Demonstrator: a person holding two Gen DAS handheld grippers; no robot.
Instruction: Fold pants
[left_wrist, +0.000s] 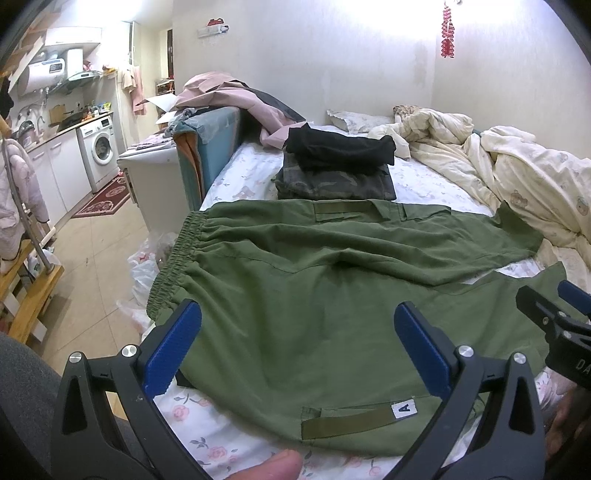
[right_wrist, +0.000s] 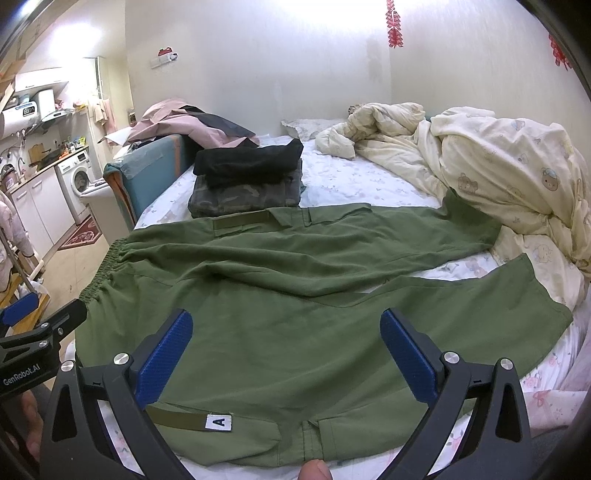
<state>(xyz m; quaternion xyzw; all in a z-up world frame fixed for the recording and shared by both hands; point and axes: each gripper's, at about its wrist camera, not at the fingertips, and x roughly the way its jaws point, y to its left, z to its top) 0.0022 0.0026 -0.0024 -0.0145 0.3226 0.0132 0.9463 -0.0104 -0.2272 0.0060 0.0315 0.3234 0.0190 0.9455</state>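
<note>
Pants (left_wrist: 332, 295) lie flat on the bed (left_wrist: 236, 173), both tongs (left_wrist: 297, 349) (right_wrist: 286, 354) spread empty; snagging one layer near six o'clock would bunch the fold.

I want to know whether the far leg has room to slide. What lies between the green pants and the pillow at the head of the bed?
In both wrist views, a folded camouflage garment with a black one stacked on top, then bare floral sheet up to the pillow.

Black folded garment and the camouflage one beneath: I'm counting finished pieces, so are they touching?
Touching. The right wrist view shows the black garment resting directly on the camouflage garment, no gap.
</note>
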